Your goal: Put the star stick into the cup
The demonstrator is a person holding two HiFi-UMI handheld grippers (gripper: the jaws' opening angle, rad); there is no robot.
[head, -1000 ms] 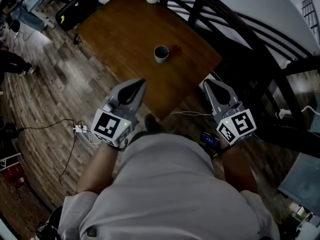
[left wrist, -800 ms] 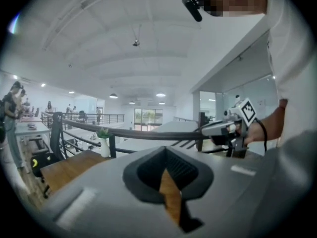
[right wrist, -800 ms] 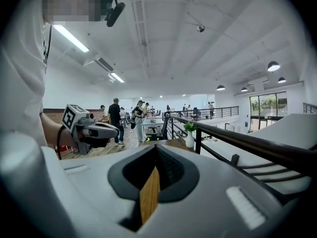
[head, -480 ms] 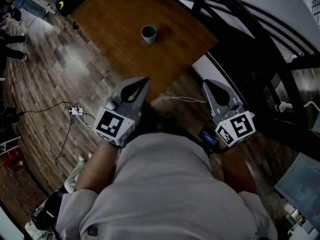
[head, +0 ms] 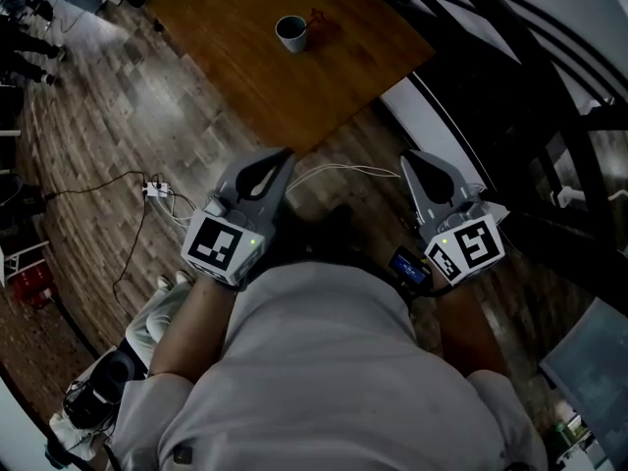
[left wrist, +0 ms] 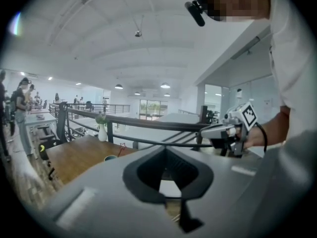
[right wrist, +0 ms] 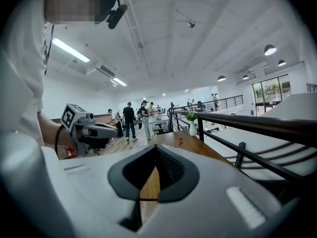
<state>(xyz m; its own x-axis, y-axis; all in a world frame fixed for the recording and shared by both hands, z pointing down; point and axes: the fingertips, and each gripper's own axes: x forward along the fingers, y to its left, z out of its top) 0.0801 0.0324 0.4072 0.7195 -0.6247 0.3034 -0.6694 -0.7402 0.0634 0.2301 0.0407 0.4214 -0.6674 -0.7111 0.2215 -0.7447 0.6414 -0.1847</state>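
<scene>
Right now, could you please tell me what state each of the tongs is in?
Left tongs: closed, holding nothing.
Right tongs: closed, holding nothing.

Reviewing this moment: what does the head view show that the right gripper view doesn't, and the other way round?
Only the head view shows the cup on the wooden table and the power strip with its cables on the floor. Only the right gripper view shows the white vase with a plant at the table's far end and the ceiling lights. Both show the table, the red star stick and the left hand-held gripper.
</scene>
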